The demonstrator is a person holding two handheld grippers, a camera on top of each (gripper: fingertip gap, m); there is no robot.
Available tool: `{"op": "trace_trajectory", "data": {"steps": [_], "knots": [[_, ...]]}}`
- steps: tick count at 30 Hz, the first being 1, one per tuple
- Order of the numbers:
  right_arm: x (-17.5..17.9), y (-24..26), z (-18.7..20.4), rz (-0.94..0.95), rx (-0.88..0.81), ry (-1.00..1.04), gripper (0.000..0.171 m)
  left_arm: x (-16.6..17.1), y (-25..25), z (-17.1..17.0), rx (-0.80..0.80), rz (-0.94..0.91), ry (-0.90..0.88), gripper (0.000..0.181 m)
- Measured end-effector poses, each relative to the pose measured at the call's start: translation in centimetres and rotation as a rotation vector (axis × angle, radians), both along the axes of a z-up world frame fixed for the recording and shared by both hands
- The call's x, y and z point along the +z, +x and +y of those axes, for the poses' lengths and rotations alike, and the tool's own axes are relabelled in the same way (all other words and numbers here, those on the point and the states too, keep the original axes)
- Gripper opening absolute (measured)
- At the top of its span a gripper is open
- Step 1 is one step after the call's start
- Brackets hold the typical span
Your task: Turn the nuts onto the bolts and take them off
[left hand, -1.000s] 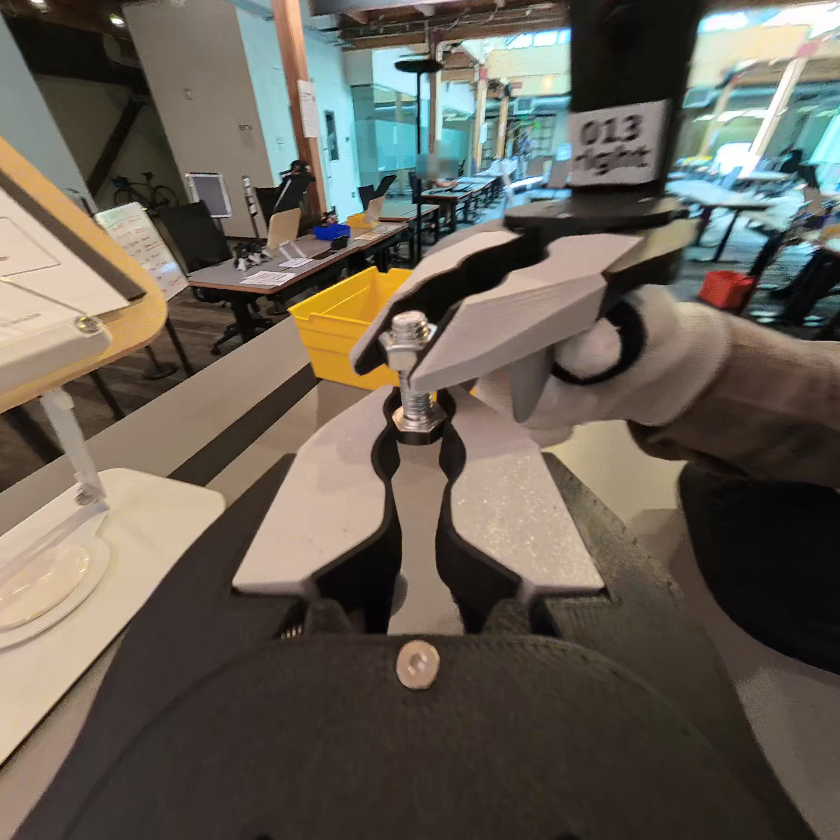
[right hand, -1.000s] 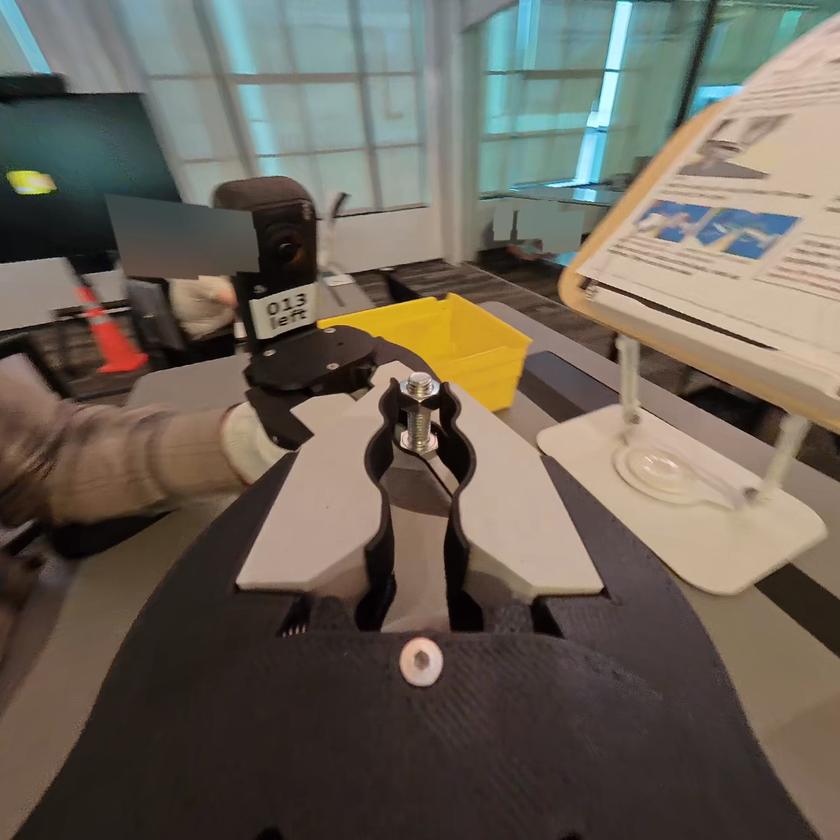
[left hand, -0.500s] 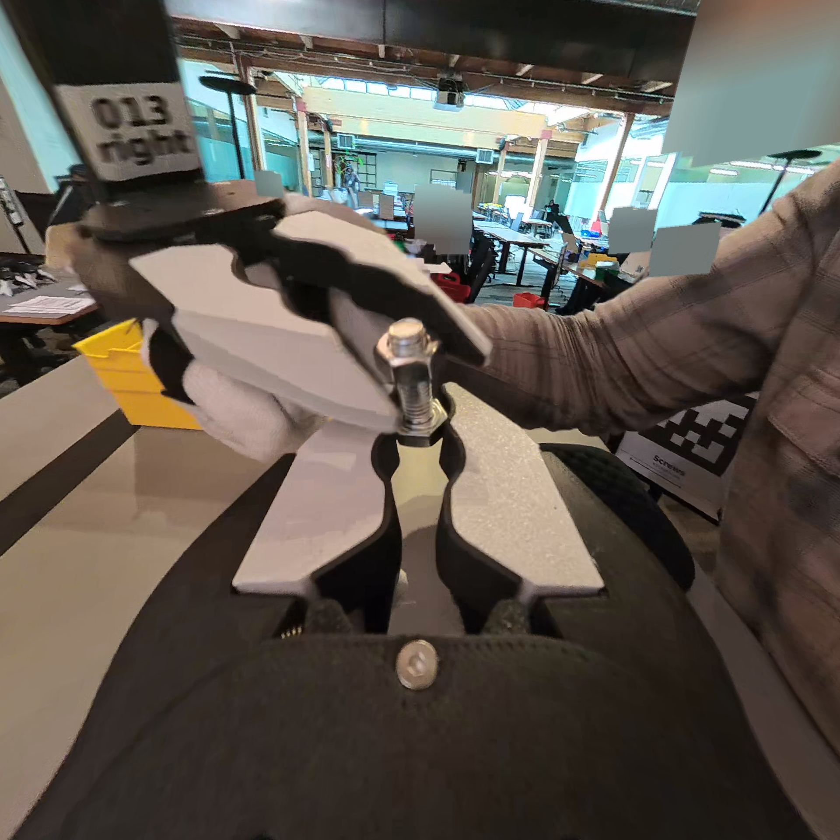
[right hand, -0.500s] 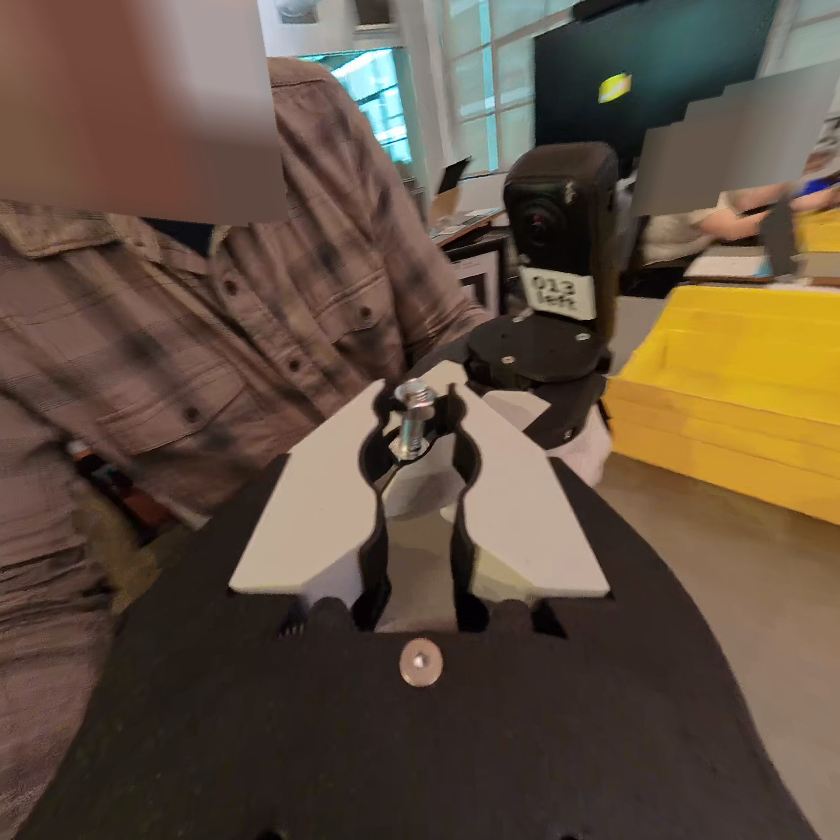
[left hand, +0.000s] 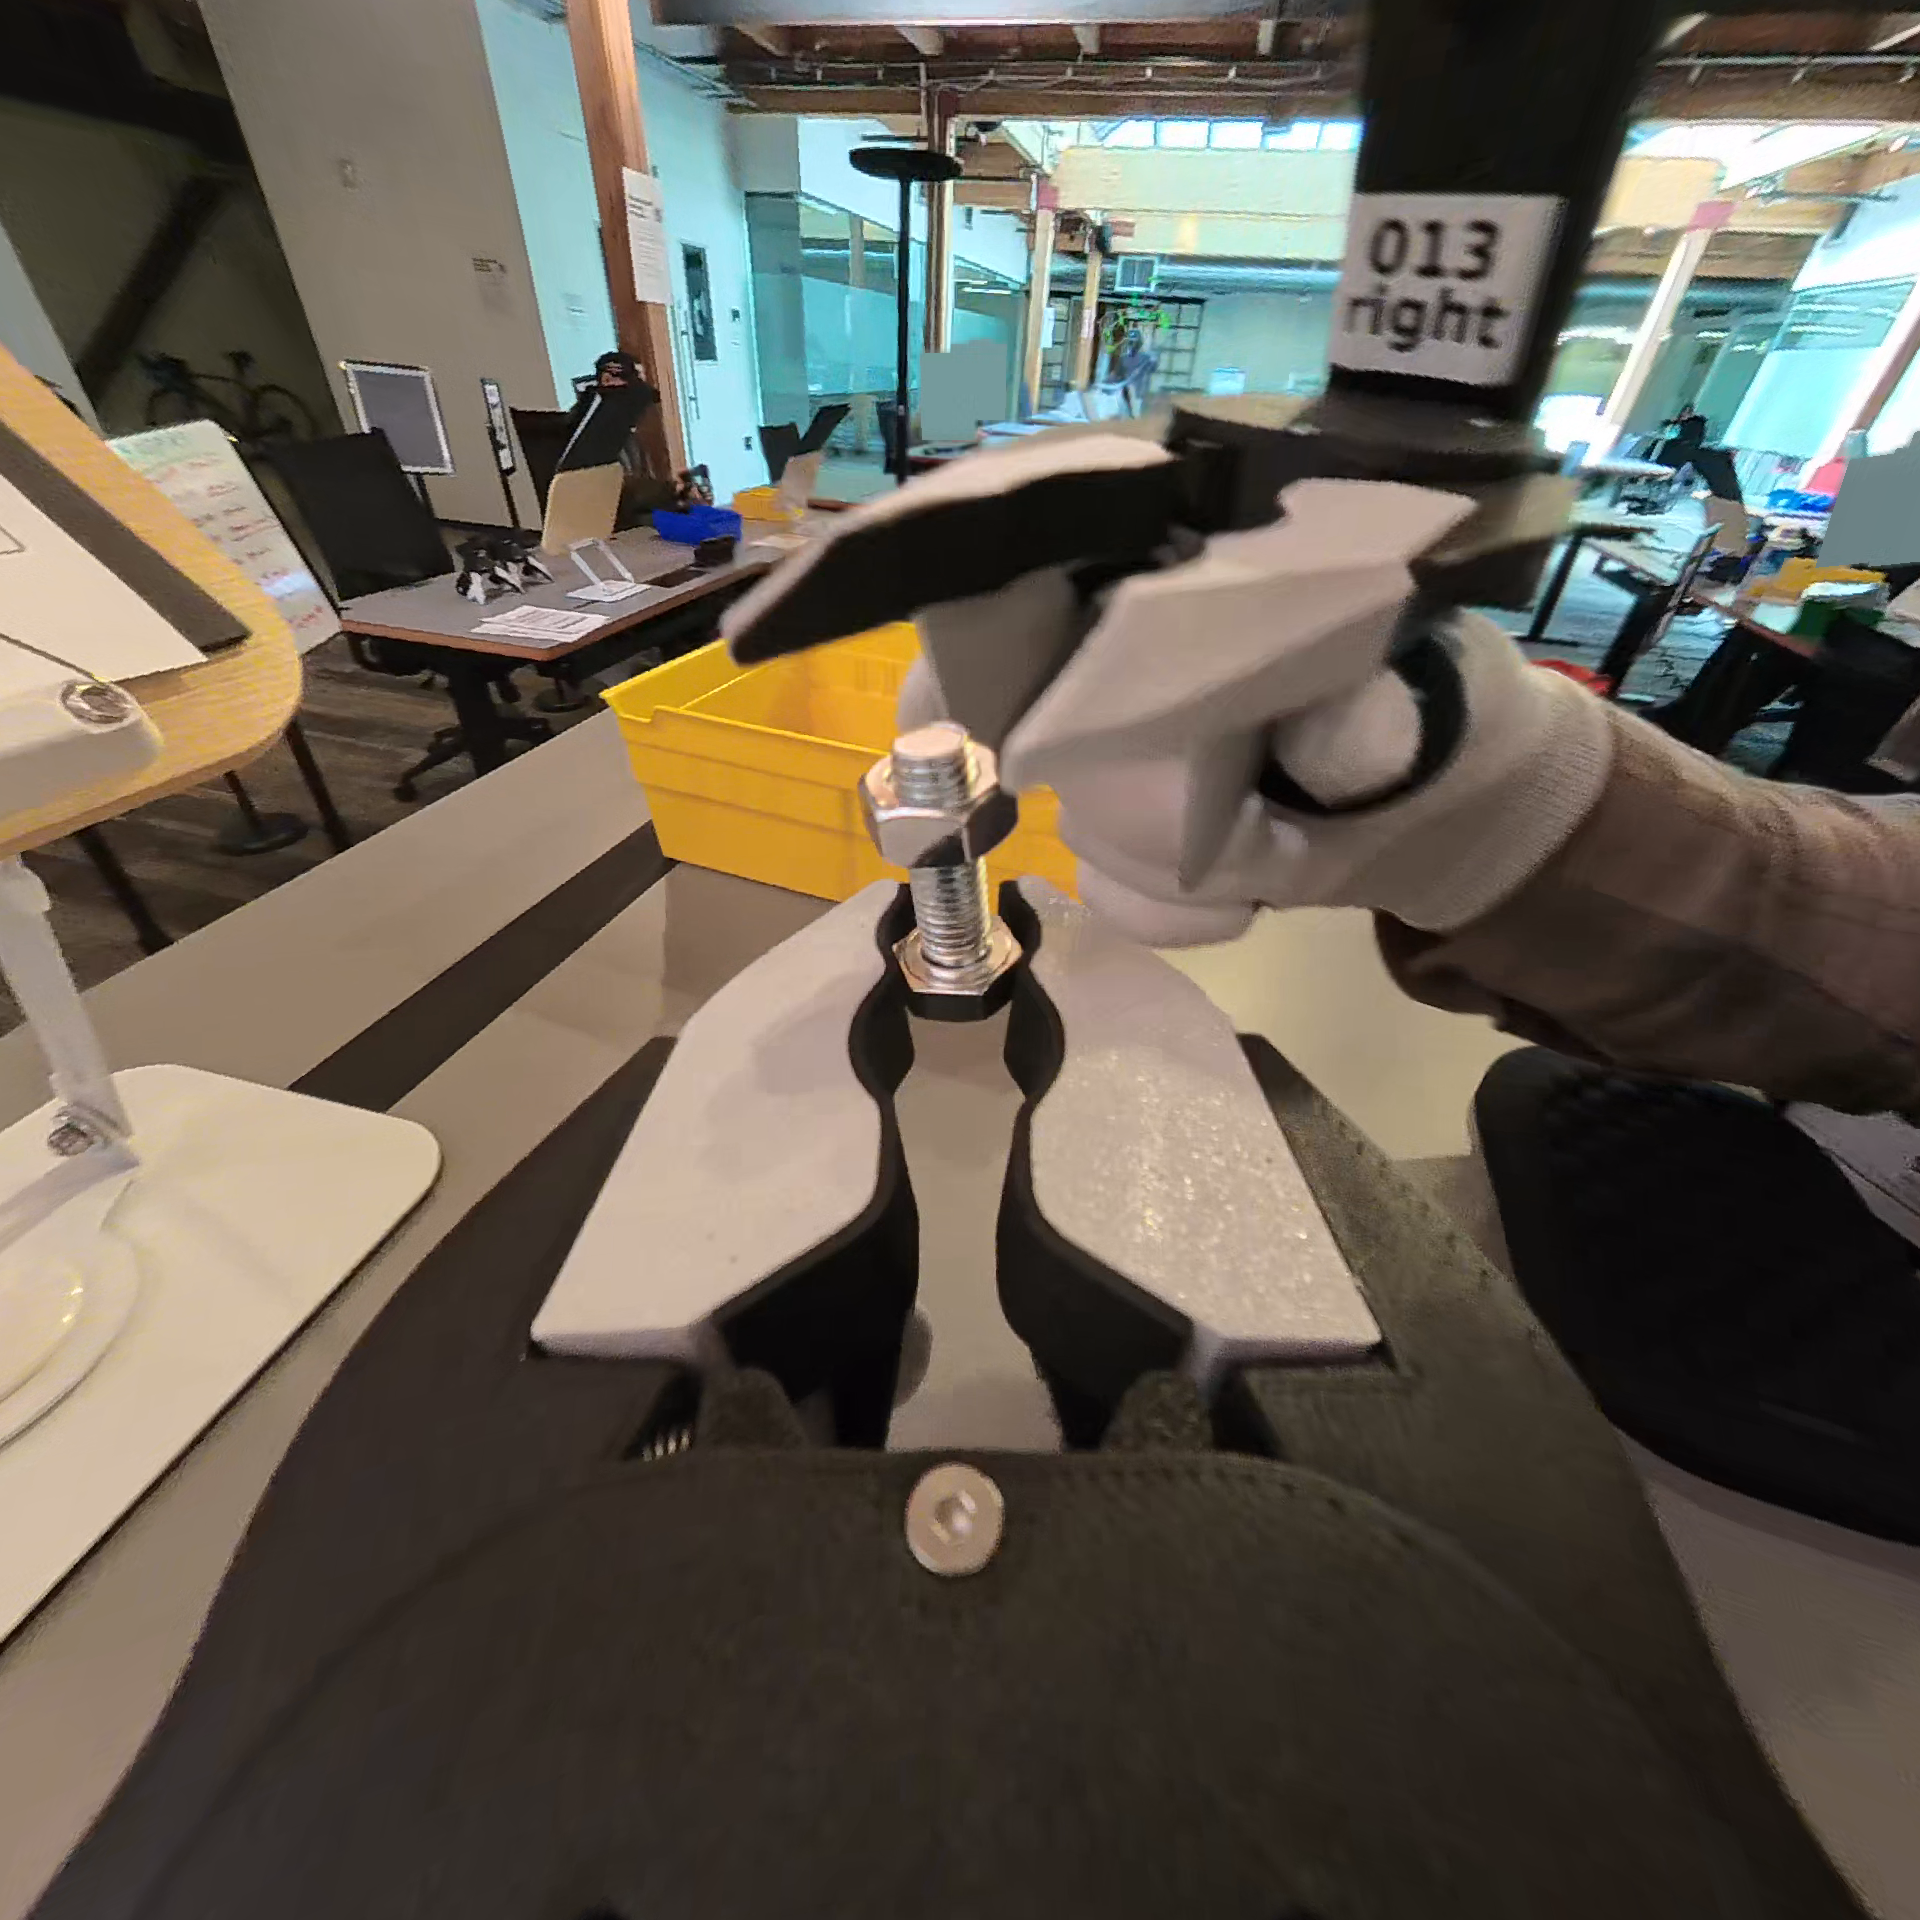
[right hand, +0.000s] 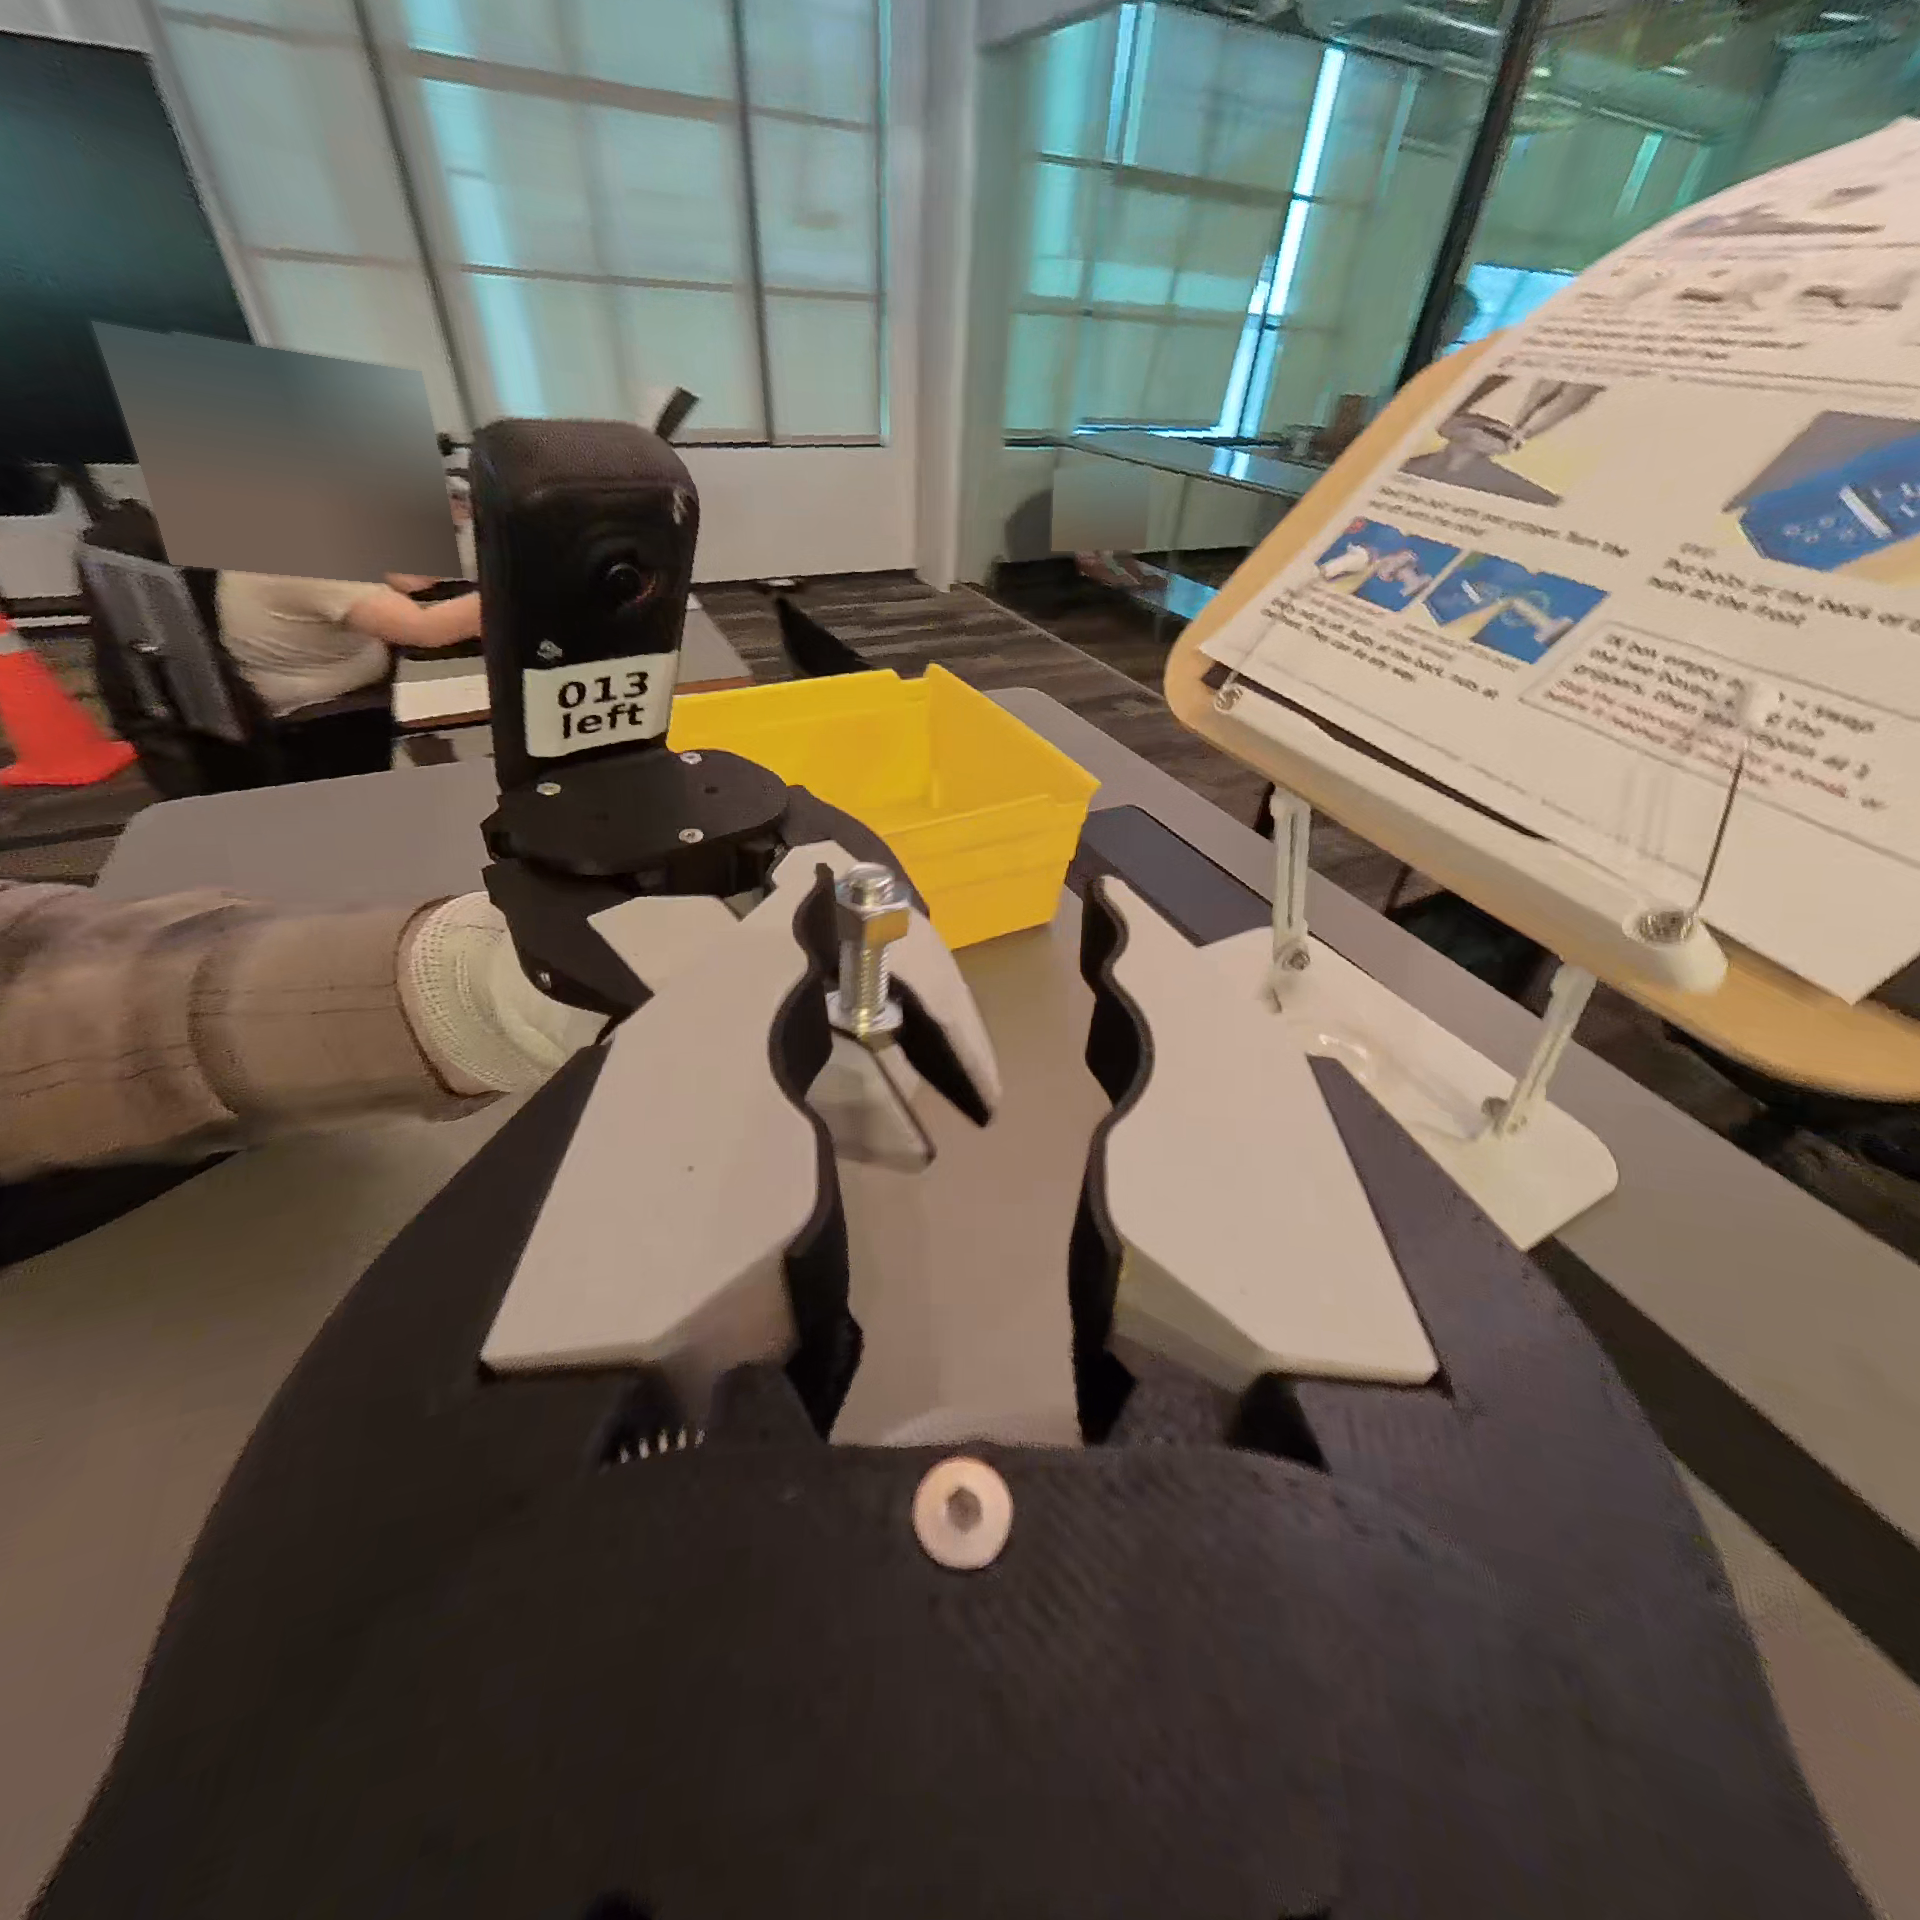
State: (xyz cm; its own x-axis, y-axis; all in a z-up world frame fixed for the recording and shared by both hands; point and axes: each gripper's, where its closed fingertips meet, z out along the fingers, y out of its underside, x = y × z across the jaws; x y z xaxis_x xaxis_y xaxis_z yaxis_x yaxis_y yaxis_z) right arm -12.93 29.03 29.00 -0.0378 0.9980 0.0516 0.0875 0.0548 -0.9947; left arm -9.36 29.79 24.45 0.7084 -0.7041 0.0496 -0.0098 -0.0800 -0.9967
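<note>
The left gripper [left hand: 951,961] clenches the bolt [left hand: 943,894] head, shank upright; the nut [left hand: 935,816] sits near its tip. The right gripper [right hand: 951,997] is released beside the nut. Regripping off-centre could tilt the bolt or cross-thread the nut.

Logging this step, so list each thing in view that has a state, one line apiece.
left gripper: shut on the bolt's head
bolt: upright, head down
nut: threaded on near the bolt's top end
right gripper: open, clear of the nut
yellow bin: resting on the table, inside not fully visible
document stand: upright, holding a printed sheet
</note>
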Motion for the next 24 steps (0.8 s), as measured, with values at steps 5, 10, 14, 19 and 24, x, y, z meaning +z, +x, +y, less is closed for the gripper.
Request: {"op": "trace_trajectory", "data": {"steps": [5, 10, 14, 19, 24], "knots": [[-1.0, -0.2, -1.0, 0.030, -0.150, 0.011, 0.037, -0.3, 0.2, 0.1, 0.016, 0.038, 0.005, 0.015], [-1.1, -0.3, -1.3, 0.058, -0.225, 0.022, 0.016, -0.4, 0.4, 0.0, 0.013, 0.047, 0.005, 0.015], [-0.9, -0.2, -1.5, 0.070, -0.174, -0.010, 0.015, -0.2, 0.5, -0.2, -0.001, 0.051, 0.013, 0.015], [-0.3, 0.0, -2.6, 0.070, 0.081, -0.055, 0.015, 0.6, 1.1, -1.1, -0.071, 0.002, 0.023, 0.015], [0.1, 2.1, -5.1, 0.026, 0.632, -0.127, 0.015, 1.0, 3.4, -3.5, -0.252, -0.022, 0.013, 0.015]]}}
